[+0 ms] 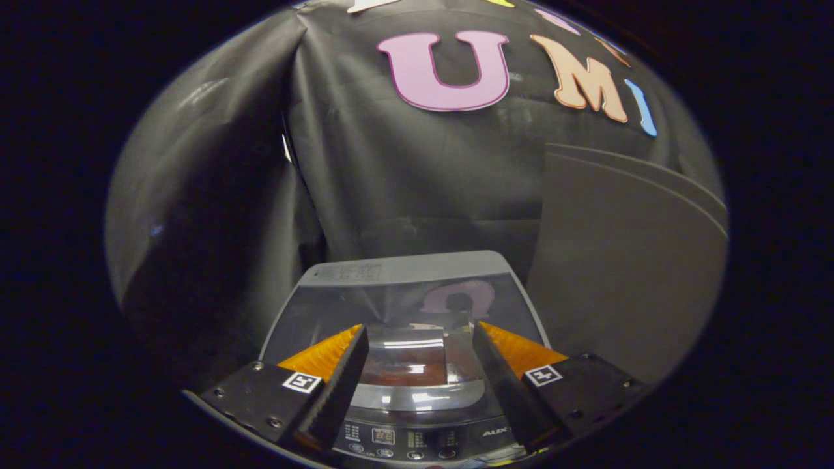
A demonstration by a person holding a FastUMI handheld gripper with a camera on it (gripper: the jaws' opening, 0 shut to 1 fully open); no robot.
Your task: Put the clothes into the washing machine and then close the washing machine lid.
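Note:
A grey top-loading washing machine [404, 267] stands just ahead of and below my fingers. Its glass lid [339, 312] lies flat and closed over the drum, mirroring the booth wall. Something reddish-brown shows through the glass [407, 368] between my fingers; whether it is clothing I cannot tell. The control panel [407, 438] with buttons and a small display runs along the machine's near edge, right under the fingers. My gripper [417, 335] hovers over the lid with its fingers spread wide apart and nothing held between them.
A tall flat grey panel [625, 273] stands to the right of the machine, close to its side. Black cloth [404, 169] hangs behind the machine and folds round on the left.

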